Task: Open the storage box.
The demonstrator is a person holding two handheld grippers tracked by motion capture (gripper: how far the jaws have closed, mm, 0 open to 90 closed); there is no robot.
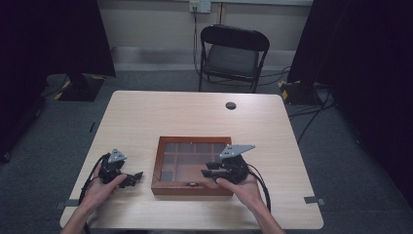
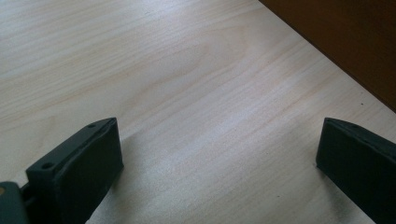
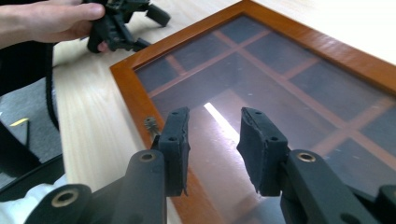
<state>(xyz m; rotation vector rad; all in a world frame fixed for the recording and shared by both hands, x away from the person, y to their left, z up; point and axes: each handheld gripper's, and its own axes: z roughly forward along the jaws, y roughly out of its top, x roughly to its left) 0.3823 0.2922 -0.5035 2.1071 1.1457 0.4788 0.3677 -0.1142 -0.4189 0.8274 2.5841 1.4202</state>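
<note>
High view. Box [image 1: 192, 165]: shallow wooden case with a glass lid over a grid of compartments, lying flat near the table's [image 1: 146, 112] front edge, centre. Judged stiff and moderately heavy; the pane is fragile and slick, so hold belongs on the wooden frame, not the glass. A small metal latch [image 1: 192, 184] sits mid front rail, at 6 o'clock of the box, the likely point for lifting the lid. Right gripper [image 1: 210, 169] hovers over the box's front right corner; left gripper [image 1: 136, 177] rests on the table at 9 o'clock of the box, just beside it. Open tabletop at 12 o'clock gives the lid room to swing back.

Left gripper view. Jaws spread wide with nothing but bare wood between them; box side at 1 o'clock.

Right gripper view. Jaws part-open, a narrow gap between them, nothing gripped, poised above the glass near the frame. Latch at 9 o'clock of the jaw tips, close by.
</note>
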